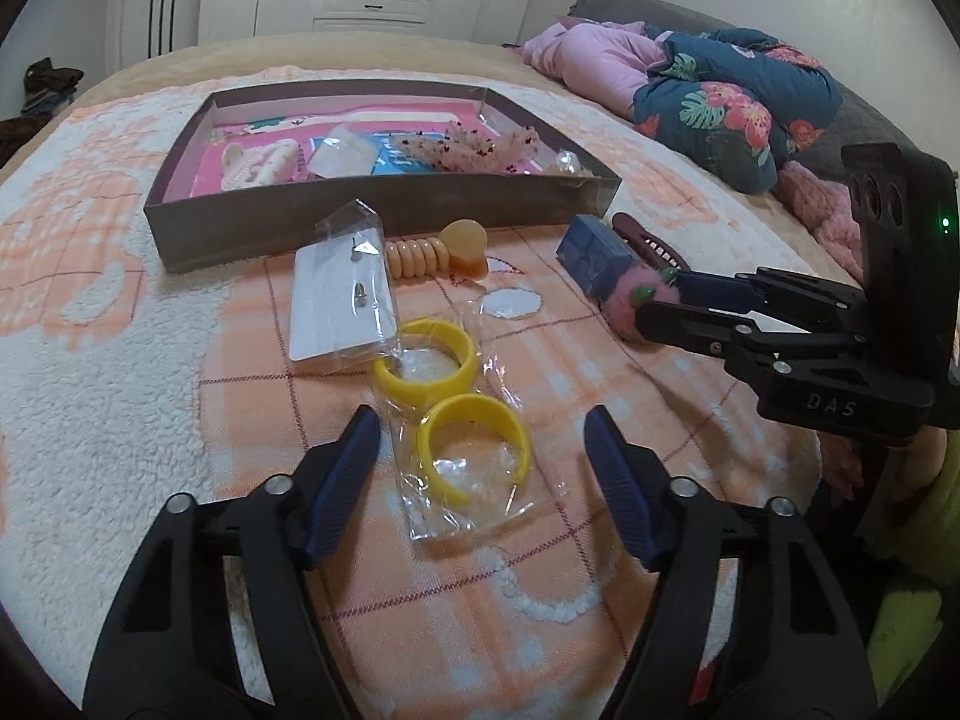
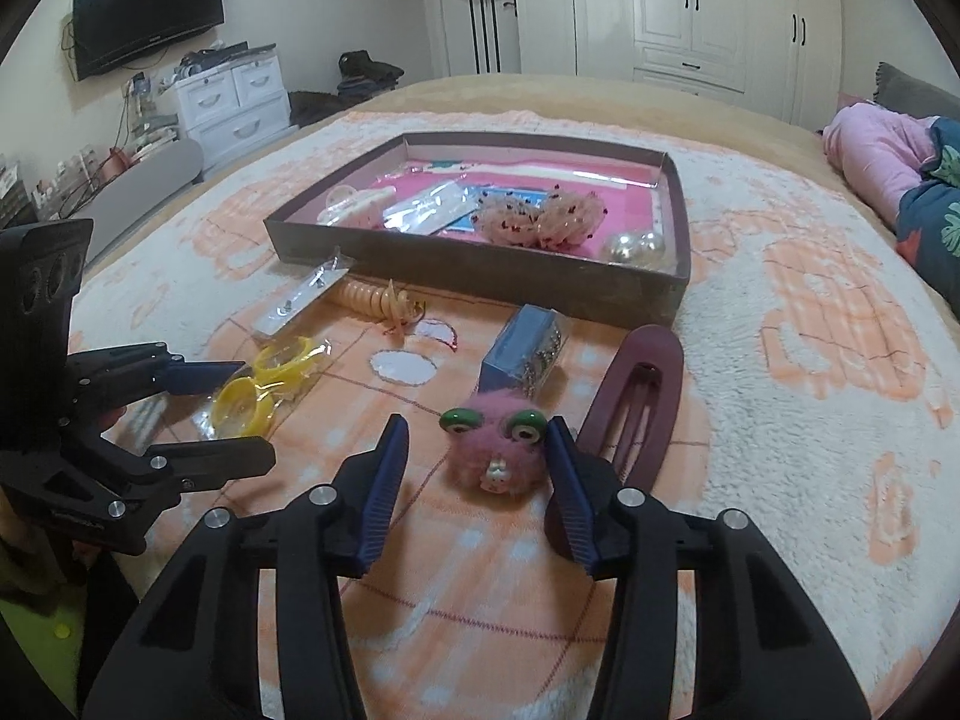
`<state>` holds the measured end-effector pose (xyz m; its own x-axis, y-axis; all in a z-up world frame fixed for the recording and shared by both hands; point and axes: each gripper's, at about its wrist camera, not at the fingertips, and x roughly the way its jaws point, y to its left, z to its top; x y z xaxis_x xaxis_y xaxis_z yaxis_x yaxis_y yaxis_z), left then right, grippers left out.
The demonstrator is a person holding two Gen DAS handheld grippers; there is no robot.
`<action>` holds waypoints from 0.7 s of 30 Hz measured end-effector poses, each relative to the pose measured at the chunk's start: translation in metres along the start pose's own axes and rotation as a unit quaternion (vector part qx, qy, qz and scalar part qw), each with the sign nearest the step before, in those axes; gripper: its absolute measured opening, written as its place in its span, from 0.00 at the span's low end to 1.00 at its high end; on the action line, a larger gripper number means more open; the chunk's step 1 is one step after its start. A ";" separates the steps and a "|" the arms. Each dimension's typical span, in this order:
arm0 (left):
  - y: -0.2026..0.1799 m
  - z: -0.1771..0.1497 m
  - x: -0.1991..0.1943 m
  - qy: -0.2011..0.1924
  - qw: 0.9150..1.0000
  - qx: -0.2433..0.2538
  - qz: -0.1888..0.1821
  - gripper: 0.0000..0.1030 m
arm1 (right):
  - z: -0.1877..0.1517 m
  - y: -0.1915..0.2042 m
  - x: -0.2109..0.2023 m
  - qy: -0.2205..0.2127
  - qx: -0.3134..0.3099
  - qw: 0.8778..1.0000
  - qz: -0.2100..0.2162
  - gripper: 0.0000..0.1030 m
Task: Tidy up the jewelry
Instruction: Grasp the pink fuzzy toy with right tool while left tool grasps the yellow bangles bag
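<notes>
A dark shallow box (image 1: 384, 210) (image 2: 510, 276) on the blanket holds hair clips, packets and frilly scrunchies. My left gripper (image 1: 480, 426) (image 2: 240, 414) is open, its fingers on either side of two yellow bangles in a clear bag (image 1: 471, 450) (image 2: 252, 396). My right gripper (image 2: 477, 432) (image 1: 651, 297) is open around a pink fuzzy clip with green eyes (image 2: 495, 450) (image 1: 630, 306), its fingers at the clip's sides. Whether they touch it I cannot tell.
On the blanket lie a carded earring packet (image 1: 342, 300), an orange spiral hair tie (image 1: 420, 258) (image 2: 378, 300), a blue box of pins (image 1: 594, 252) (image 2: 522, 354) and a maroon hair clip (image 2: 636, 396). Pillows and clothes (image 1: 690, 90) lie at the far right.
</notes>
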<state>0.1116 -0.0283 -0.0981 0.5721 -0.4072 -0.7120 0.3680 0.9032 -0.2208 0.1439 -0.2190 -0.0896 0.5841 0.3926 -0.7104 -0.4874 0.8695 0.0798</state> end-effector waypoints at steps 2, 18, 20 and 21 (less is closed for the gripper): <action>0.002 -0.001 0.001 0.002 1.000 -0.002 0.004 0.49 | 0.000 -0.001 0.004 0.005 -0.001 1.000 -0.003 0.39; 0.001 -0.007 -0.016 -0.001 1.000 -0.007 -0.021 0.35 | -0.012 0.017 -0.019 -0.012 0.008 0.999 0.034 0.30; -0.002 -0.007 -0.019 -0.003 1.000 -0.004 -0.025 0.35 | -0.015 0.020 -0.027 -0.017 0.006 0.999 0.035 0.30; -0.005 -0.007 -0.022 -0.006 1.000 -0.002 -0.029 0.35 | -0.016 0.022 -0.030 -0.019 0.005 0.999 0.035 0.30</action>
<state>0.0924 -0.0228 -0.0860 0.5587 -0.4598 -0.6902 0.3980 0.8788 -0.2632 0.1054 -0.2165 -0.0778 0.5734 0.4638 -0.6753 -0.5212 0.8425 0.1361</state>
